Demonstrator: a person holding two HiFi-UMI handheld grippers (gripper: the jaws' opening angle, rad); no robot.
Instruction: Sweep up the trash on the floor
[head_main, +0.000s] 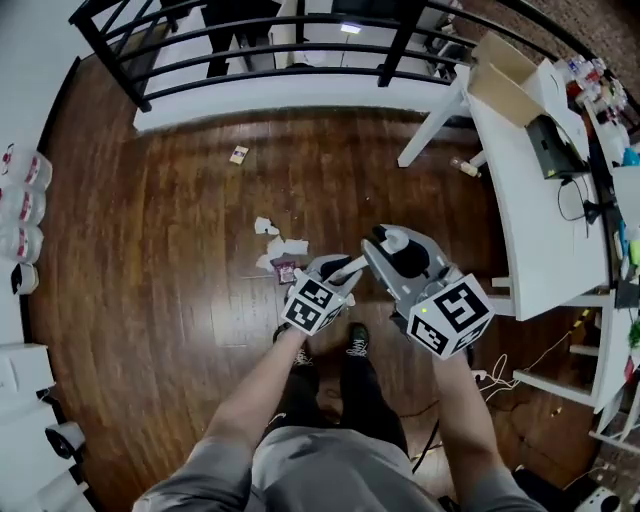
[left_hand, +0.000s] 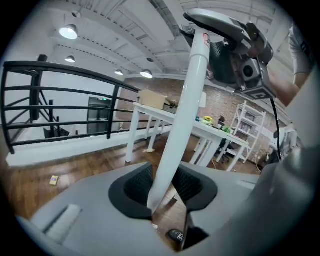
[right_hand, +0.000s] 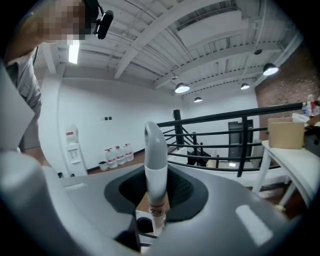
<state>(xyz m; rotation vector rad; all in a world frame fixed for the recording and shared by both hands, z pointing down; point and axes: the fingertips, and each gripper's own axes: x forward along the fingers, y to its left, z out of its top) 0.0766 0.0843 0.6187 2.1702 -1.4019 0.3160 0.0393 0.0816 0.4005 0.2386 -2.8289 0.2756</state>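
Observation:
A long white handle (left_hand: 187, 110) with a grey curved end cap (right_hand: 154, 140) runs through both grippers. My left gripper (left_hand: 162, 185) is shut on the white shaft lower down, the pads touching it on both sides. My right gripper (right_hand: 156, 192) is shut on the shaft just below the cap, which sticks out past the jaws. In the head view the two grippers (head_main: 335, 270) (head_main: 388, 242) are close together above the floor. The trash lies just beyond them: white paper scraps (head_main: 285, 246), a dark red wrapper (head_main: 286, 271) and, farther off, a small yellow piece (head_main: 238, 154). The handle's lower end is hidden.
A white table (head_main: 530, 210) with a cardboard box (head_main: 505, 70) stands at the right, its legs (head_main: 430, 125) reaching onto the wooden floor. A black railing (head_main: 300, 50) runs along the far edge. Water bottles (head_main: 20, 200) line the left wall. The person's shoes (head_main: 358, 342) are below the grippers.

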